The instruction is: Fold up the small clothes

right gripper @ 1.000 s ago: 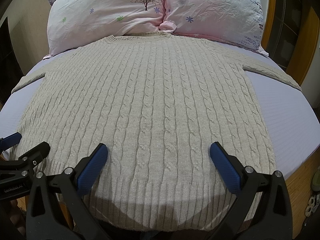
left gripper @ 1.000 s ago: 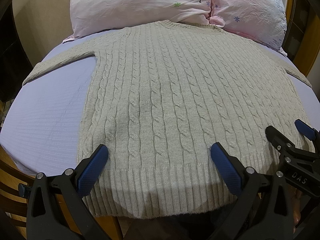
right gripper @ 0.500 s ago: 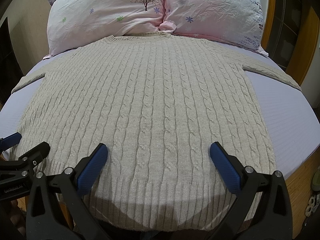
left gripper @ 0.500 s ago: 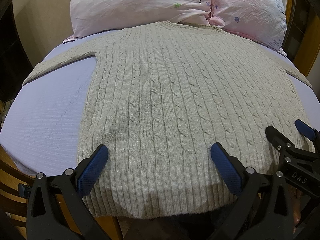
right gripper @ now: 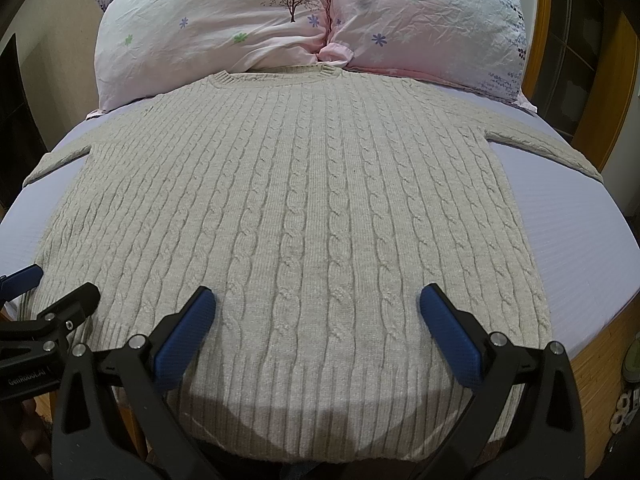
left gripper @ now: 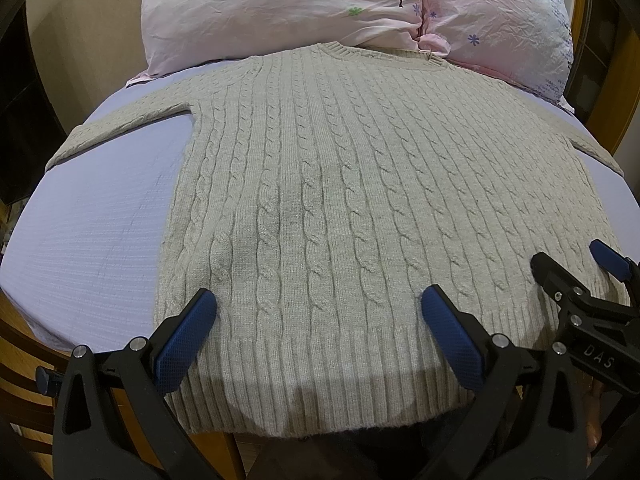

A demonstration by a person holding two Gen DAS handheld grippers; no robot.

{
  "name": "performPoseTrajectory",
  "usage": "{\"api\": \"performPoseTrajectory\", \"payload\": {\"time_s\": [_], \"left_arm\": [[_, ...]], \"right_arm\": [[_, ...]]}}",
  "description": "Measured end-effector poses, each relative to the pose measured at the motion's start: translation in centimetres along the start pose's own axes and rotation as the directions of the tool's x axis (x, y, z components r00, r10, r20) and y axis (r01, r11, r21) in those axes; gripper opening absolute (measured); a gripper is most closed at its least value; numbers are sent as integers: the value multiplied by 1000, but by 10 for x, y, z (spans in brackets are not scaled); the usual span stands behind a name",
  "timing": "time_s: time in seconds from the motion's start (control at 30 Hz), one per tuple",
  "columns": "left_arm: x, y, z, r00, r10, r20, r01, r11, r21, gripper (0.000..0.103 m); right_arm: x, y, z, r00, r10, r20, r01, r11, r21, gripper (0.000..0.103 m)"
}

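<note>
1. Left wrist view: lavender bed sheet (left gripper: 92,240) over a bed with a wooden frame, two pink flower-print pillows (left gripper: 320,4) at the far end.
2. Beige cable-knit sweater (left gripper: 340,200) spread flat on the sheet, neckline touching the pillows, ribbed hem nearest the camera and reaching the bed's near edge.
3. One sleeve (left gripper: 124,128) stretched straight out to the left side, flat on the sheet.
4. Left gripper (left gripper: 318,312) low over the hem, blue-padded fingers (left gripper: 188,336) wide apart with nothing between them but the knit beneath.
5. Right gripper (left gripper: 572,272) seen at the right edge near the sweater's right hem corner, fingers parted, holding nothing.
6. Right wrist view: same bed and sheet (right gripper: 580,240), pillows (right gripper: 304,12) side by side at the head, wooden bed frame (right gripper: 544,32) curving behind.
7. Sweater (right gripper: 312,200) centred, both sleeves out sideways, the right sleeve (right gripper: 548,148) angled toward the bed's edge.
8. Right gripper (right gripper: 316,312) low over the hem, blue-padded fingers (right gripper: 448,336) spread wide, gripping nothing.
9. Left gripper (right gripper: 52,292) at the left edge beside the sweater's left hem corner, one blue pad and one black finger visible, apart.
</note>
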State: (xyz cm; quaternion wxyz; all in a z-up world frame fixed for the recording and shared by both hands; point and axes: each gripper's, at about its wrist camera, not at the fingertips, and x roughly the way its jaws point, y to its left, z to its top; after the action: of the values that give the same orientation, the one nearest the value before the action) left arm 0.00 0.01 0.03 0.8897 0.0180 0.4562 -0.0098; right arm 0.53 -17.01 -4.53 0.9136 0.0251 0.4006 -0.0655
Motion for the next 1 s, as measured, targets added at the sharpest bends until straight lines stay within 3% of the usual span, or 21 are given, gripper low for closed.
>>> {"api": "performPoseTrajectory", "payload": {"time_s": [0.17, 0.27, 0.33, 0.43, 0.47, 0.6, 0.8, 0.87, 1.0], "left_arm": [[0, 0, -1, 1000, -1, 20, 1, 1000, 7, 102], [-1, 2, -3, 997, -9, 75, 7, 1000, 22, 102], [-2, 2, 0, 996, -23, 86, 20, 999, 33, 102], [-5, 12, 7, 992, -47, 115, 42, 998, 39, 102], [-7, 18, 14, 989, -50, 140, 45, 998, 38, 102], [-13, 43, 37, 974, -47, 223, 45, 999, 13, 102], [-6, 109, 75, 940, -124, 317, 170, 978, -124, 102], [0, 129, 82, 937, -134, 324, 194, 968, -162, 102], [12, 174, 101, 954, -26, 298, 112, 955, -275, 102]], "right_arm": [[1, -3, 2, 999, 40, 15, -39, 998, -46, 101], [-1, -25, 13, 990, 142, 15, -141, 988, -64, 101], [-8, -66, 32, 979, 190, 69, -193, 980, 49, 101], [-13, -156, 63, 979, 119, 164, -163, 944, 286, 101], [-10, -187, 71, 980, 85, 180, -146, 921, 361, 100], [18, -306, 104, 988, -51, 143, -46, 796, 604, 66], [79, -444, 120, 991, -134, 6, 65, 521, 851, 47], [92, -468, 116, 993, -115, 36, 20, 451, 893, 41], [112, -500, 121, 989, -104, 102, -58, 360, 931, 33]]}}
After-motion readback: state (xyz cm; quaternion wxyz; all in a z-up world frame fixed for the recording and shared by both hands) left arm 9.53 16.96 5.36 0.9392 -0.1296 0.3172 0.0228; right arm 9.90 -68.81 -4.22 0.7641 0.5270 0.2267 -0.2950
